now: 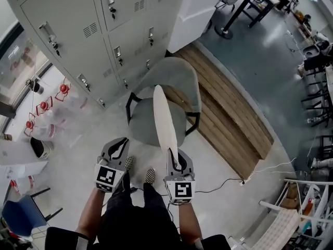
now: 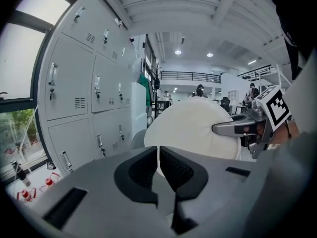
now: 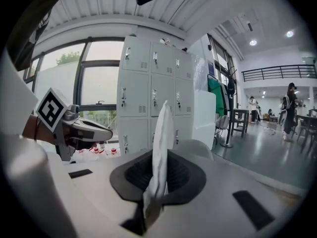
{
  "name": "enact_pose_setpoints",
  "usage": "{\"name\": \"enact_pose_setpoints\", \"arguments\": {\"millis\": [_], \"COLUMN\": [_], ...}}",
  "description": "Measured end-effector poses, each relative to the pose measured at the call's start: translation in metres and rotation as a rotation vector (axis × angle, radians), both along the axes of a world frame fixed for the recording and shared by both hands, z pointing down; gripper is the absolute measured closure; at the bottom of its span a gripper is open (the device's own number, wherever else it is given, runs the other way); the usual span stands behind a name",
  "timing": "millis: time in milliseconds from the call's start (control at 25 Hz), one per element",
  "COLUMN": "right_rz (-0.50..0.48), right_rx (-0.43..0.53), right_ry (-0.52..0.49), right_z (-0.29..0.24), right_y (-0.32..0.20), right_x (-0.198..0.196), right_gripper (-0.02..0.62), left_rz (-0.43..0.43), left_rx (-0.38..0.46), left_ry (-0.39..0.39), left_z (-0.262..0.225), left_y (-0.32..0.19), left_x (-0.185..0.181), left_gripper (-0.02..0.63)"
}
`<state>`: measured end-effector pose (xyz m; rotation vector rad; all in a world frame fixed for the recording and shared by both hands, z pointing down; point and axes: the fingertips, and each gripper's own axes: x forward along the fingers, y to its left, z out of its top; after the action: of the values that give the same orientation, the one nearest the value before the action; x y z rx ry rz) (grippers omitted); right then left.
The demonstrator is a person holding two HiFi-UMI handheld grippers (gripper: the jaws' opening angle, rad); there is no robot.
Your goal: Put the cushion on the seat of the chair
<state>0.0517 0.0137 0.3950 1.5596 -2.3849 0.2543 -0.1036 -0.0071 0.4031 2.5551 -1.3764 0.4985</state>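
Edgewise, thin round cream cushion (image 1: 163, 121) over curved grey upholstered chair (image 1: 174, 79).

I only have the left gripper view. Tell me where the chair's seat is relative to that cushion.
Observer: In the head view, the cushion stands on edge across the grey seat. Nothing else is on the seat.
Operator: Confirm the right grip.
Observer: In the right gripper view, the right gripper has its jaws clamped on the cushion's rim.
Operator: Report the floor nearby.
Observer: A wooden platform lies just right of the chair.
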Motion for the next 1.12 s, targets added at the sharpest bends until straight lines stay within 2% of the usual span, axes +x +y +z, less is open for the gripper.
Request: {"name": "enact_pose_setpoints", "arguments": {"millis": [280,640,1120], "right_rz": [0.054,0.054,0.114], "right_rx": [-0.084,-0.149,-0.212], "right_ry": [0.013,0.012,-0.006], "right_z": [0.05,0.091,0.152], "right_y": [-0.03,-0.062,-0.093], "right_x": [-0.029,-0.092,-0.132], "right_gripper": [0.541,0.541,0.541], "left_rz": [0.046,0.059,0.125], "left_rx": [-0.075,-0.141,-0.173], "left_ry": [0.007,0.037,0.015], "left_z": [0.047,0.092,0.137], "left_y": [-0.037,-0.066,-0.095], "left_x": [-0.026,-0.073,-0.111], "left_gripper": [0.577,0.577,0.577]}}
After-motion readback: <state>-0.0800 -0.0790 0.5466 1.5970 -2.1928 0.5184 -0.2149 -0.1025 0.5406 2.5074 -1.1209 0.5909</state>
